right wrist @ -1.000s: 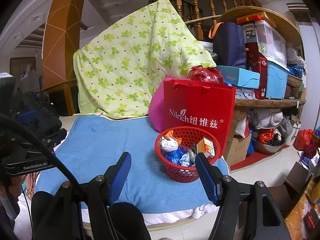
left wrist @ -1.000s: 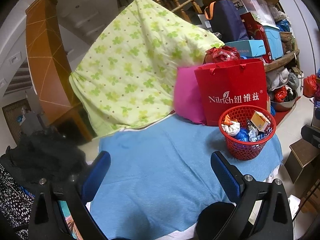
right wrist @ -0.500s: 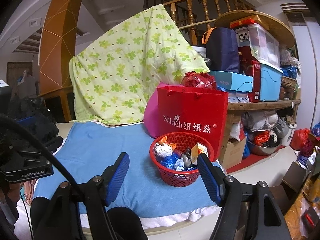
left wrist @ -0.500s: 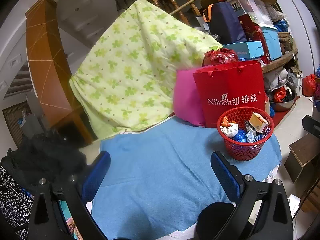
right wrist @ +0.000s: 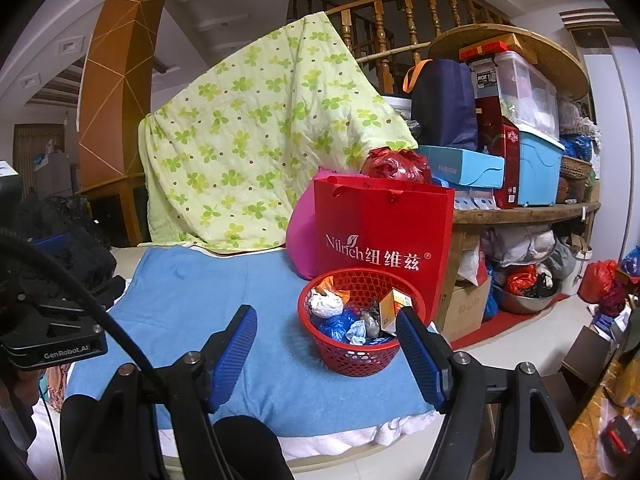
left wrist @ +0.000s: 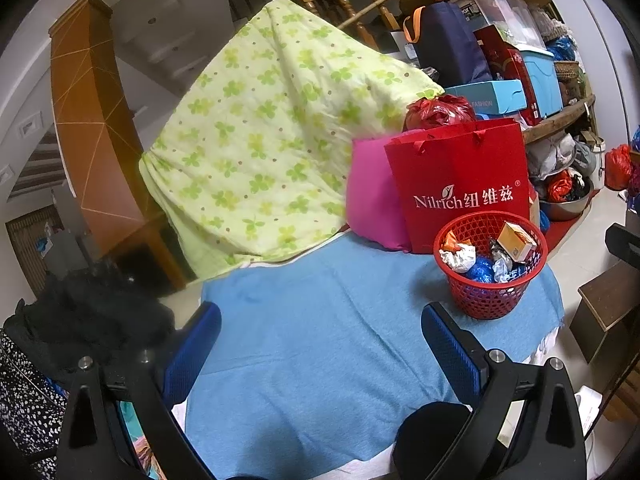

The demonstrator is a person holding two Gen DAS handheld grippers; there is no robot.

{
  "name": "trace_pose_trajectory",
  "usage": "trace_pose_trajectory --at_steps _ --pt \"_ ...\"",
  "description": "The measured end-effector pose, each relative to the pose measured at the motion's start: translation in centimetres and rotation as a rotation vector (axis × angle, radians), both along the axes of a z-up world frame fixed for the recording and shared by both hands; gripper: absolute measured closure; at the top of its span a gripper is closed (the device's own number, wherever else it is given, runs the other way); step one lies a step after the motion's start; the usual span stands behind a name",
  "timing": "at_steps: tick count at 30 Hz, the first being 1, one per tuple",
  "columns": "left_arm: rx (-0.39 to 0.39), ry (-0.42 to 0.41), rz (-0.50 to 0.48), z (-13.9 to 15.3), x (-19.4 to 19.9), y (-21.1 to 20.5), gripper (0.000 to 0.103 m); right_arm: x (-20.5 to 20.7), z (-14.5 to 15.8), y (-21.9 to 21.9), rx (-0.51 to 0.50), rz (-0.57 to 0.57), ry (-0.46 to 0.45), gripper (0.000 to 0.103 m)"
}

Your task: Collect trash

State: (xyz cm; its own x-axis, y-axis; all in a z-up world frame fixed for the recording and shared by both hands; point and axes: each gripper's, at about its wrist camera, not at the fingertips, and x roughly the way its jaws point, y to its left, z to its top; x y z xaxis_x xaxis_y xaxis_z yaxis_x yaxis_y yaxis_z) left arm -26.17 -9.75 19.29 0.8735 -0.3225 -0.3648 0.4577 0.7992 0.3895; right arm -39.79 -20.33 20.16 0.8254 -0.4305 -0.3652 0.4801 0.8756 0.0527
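A round red basket (right wrist: 358, 332) of perforated plastic mesh stands on a blue, finely napped cloth (right wrist: 208, 300) that covers the worktop, near its right-hand edge. The basket holds the trash: a crumpled white paper wad (right wrist: 326, 305), glossy blue wrappers (right wrist: 338, 323), a small orange-and-white cardboard box (right wrist: 394, 306) tilted against the rim, and a scrap of orange foil at the back. Just behind the basket, touching or nearly touching it, a stiff red paper bag (right wrist: 382, 236) with white lettering and cord handles stands upright; a smooth pink cushion (right wrist: 302, 236) leans beside it, and a crinkled red plastic bag (right wrist: 394, 164) shows above its top.

The right tool (right wrist: 326, 350) hovers low before the basket with its jaws apart and just widening; its ribbed blue pads (right wrist: 234, 346) frame bare cloth and the basket's near side, pressing on nothing. The left tool (left wrist: 320, 354) is also open and empty, its blue pads spread wide over the plain cloth, the basket (left wrist: 490, 264) well off to its right.

A quilted pale-green blanket (left wrist: 272, 148) printed with clover leaves and brown dots drapes over a turned wooden railing (right wrist: 404, 20) behind. To the right, a curved wooden shelf (right wrist: 524, 210) carries plastic bins and cardboard boxes.
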Motion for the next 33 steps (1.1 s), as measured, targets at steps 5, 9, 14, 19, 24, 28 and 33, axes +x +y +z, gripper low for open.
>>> trace_pose_trajectory --at_steps 5,9,14,19,24,28,33 --pt "0.004 -0.001 -0.003 -0.1 -0.1 -0.1 0.003 -0.1 -0.1 -0.4 0.011 -0.014 -0.003 0.027" --pt "0.013 0.001 -0.010 -0.2 -0.2 -0.2 0.003 -0.2 -0.2 -0.8 0.026 -0.020 -0.004 0.027" --pt "0.014 0.001 -0.010 -0.3 -0.3 -0.3 0.003 -0.2 -0.2 -0.9 0.022 -0.019 -0.003 0.027" --pt "0.016 0.000 -0.010 -0.3 -0.3 -0.4 0.003 -0.2 -0.2 -0.9 0.024 -0.021 -0.002 0.027" --pt "0.015 -0.001 -0.009 -0.3 -0.3 -0.4 0.003 -0.2 -0.2 -0.9 0.021 -0.023 -0.005 0.027" --pt "0.016 0.001 -0.006 -0.3 -0.3 -0.5 0.003 -0.2 -0.3 -1.0 0.022 -0.025 -0.006 0.027" --pt "0.016 0.000 -0.008 -0.3 -0.4 -0.5 0.003 -0.2 -0.3 -1.1 0.022 -0.021 -0.007 0.027"
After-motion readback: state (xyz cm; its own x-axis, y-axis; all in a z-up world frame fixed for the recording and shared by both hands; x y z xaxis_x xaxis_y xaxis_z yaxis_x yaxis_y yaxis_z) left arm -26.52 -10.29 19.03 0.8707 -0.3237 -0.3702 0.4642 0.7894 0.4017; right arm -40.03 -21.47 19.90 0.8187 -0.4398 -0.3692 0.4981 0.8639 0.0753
